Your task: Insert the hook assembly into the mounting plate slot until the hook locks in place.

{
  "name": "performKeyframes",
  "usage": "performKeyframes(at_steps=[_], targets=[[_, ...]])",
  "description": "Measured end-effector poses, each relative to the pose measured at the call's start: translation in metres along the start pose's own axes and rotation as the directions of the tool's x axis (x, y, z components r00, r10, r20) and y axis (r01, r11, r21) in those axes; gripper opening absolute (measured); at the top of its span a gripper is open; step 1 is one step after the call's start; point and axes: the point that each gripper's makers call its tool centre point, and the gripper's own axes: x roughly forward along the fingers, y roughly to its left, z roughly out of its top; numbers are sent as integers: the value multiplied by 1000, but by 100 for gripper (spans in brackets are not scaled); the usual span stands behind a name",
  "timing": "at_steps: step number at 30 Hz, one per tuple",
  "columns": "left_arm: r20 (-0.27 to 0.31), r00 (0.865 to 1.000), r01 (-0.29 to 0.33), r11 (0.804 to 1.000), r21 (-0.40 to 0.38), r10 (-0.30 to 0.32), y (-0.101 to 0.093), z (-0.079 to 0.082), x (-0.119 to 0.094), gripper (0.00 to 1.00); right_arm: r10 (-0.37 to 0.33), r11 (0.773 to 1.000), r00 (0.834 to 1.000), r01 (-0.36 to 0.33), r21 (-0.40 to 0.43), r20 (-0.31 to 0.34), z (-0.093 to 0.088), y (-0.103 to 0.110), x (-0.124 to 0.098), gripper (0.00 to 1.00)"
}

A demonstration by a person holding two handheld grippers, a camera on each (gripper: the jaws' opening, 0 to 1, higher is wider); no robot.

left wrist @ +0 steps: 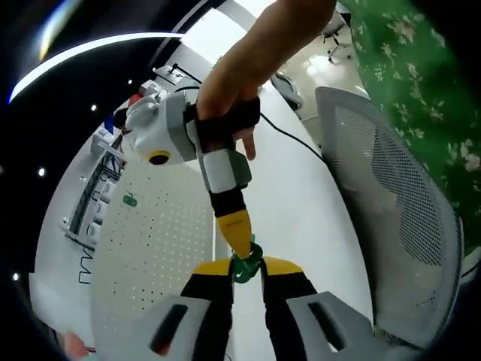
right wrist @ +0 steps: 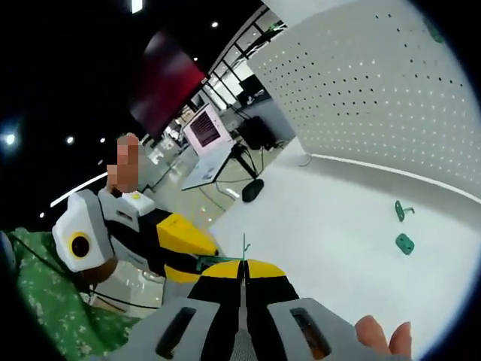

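Green hook (left wrist: 246, 265) mostly hidden between hand-held gripper tips

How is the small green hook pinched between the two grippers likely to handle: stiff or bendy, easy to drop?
The green hook looks like thin moulded plastic, probably stiff and light. Being tiny against the left gripper, it may twist or slip. The right gripper pinches just a thin part.
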Motion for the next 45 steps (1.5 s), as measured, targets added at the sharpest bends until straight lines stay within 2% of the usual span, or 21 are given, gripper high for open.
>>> performKeyframes(at_steps=[3,12,25,31,37,45], targets=[[1,1000,23,1000,4,-23,-5,0,2,11,48,997,999,-47,59,-18,-4,4,1,0],[11,999,48,999,-6,-48,-9,1,3,6,128,980,991,-119,158,-48,-12,9,1,0],[40,997,75,996,-52,-73,-12,5,3,4,182,970,979,-163,178,-94,-16,14,-2,0],[61,995,91,991,-97,-85,-15,8,3,3,204,964,973,-180,198,-109,-21,15,-4,0],[92,993,94,985,-148,-81,-15,10,4,2,210,964,973,-190,186,-98,-20,16,-8,1],[136,990,76,956,-284,-38,-8,10,6,2,191,971,980,-181,155,-48,-12,14,-12,3]])
